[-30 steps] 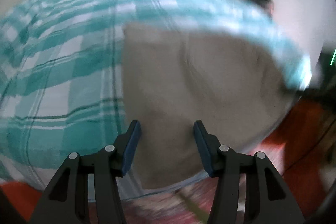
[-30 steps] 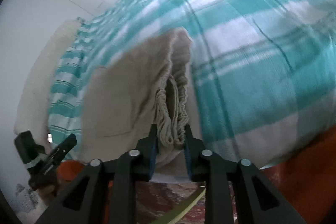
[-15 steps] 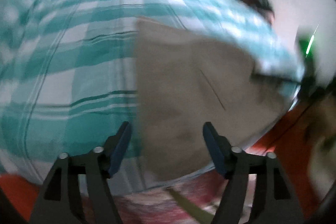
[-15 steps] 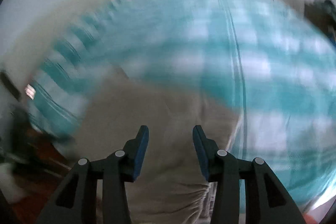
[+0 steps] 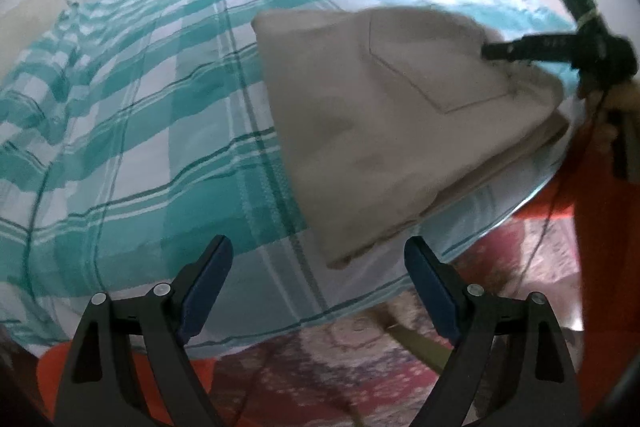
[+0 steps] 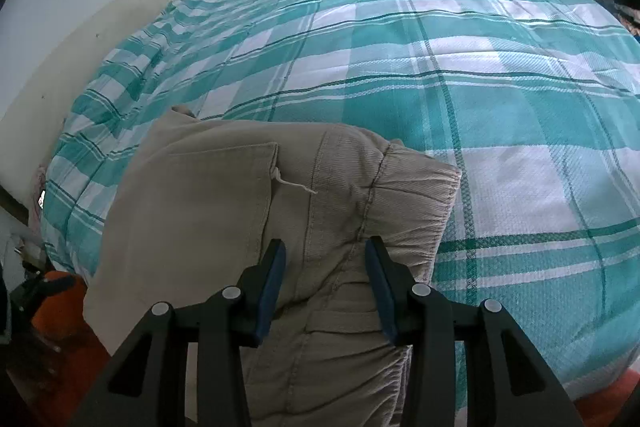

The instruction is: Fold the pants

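Looking down at the bed (image 6: 440, 39), which has a teal and white checked cover, the beige pants (image 6: 224, 211) are lying folded into a chunky stack near the bed's edge, with a patch pocket facing up and a bit of loose thread sticking out by the pocket corner. In the right wrist view the elastic waistband end is bunched up closest to the camera.

Right gripper (image 6: 325, 279) sits over that waistband end with its jaws partly apart. They've just been opening, and the fabric shows in the gap between them, but the blue pads (image 6: 272, 273) aren't pressing on it, so nothing is actually held (looks let go to me).

Left gripper (image 5: 318, 289) is open wide, and its jaws have just been opening further too. Nothing is between them, only the bed cover and the patterned reddish rug (image 5: 516, 259) past the edge of the bed. From this side the pants (image 5: 392, 115) sit up and to the right of the jaws, clear of them, and you can see the layers stacked at the near edge.

Far right of the left wrist view there's the other gripper's black arm poking in over the far end of the pants, pretty blurry, with a small green light above it
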The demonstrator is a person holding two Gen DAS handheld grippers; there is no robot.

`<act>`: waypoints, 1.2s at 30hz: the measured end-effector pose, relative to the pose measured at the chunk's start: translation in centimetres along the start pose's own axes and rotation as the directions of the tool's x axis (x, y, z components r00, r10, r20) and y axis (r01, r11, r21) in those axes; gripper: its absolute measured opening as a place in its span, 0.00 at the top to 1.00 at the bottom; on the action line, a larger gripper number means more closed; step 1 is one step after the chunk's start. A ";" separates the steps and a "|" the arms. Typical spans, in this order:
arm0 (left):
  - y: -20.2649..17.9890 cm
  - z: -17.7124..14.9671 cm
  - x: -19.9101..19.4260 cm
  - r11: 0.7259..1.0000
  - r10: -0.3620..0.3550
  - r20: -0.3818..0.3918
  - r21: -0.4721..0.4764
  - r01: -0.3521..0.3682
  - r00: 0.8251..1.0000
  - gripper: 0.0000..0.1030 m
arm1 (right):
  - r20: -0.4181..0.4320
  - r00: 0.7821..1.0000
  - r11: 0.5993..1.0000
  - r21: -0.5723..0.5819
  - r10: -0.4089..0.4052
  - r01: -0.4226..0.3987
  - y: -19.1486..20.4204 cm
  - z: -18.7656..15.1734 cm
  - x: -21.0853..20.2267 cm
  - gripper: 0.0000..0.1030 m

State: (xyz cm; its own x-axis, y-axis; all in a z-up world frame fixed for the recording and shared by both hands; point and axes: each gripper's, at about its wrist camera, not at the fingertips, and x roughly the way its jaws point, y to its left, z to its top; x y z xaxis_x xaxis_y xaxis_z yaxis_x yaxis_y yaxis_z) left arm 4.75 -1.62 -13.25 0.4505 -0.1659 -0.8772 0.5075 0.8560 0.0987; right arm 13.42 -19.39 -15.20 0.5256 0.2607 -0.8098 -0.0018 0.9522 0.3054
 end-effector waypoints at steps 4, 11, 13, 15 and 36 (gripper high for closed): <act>1.4 0.2 1.1 0.994 0.055 -0.013 -0.089 -0.056 0.998 0.15 | 0.004 1.000 1.000 0.008 0.009 -0.009 -0.1 -0.1 -0.2 0.59; 4.4 -1.3 2.3 0.957 -0.020 -0.073 -0.291 -0.002 0.997 0.17 | 0.001 1.000 1.000 -0.022 -0.002 0.002 0.2 -0.2 -0.2 0.59; 4.4 -1.3 2.3 0.956 -0.025 -0.078 -0.293 0.001 0.997 0.17 | 0.002 1.000 0.999 -0.034 -0.003 0.003 0.3 -0.3 -0.2 0.59; 3.9 -1.2 2.0 0.962 -0.010 -0.084 -0.273 -0.013 0.996 0.17 | 0.002 1.000 0.999 -0.042 -0.007 0.007 0.3 -0.4 -0.1 0.59; 2.4 0.6 -3.3 0.965 0.203 -0.045 -0.160 -0.208 0.978 0.16 | 0.023 1.000 0.999 -0.039 -0.011 0.012 0.1 -0.8 -0.3 0.58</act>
State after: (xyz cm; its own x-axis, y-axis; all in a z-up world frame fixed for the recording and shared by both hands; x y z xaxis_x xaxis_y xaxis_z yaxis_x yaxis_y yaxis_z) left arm 4.90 0.73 -9.84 0.5108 0.0333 -0.8590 0.2784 0.9390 0.2020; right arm 12.59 -19.29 -15.32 0.5454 0.2467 -0.8010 -0.0288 0.9607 0.2762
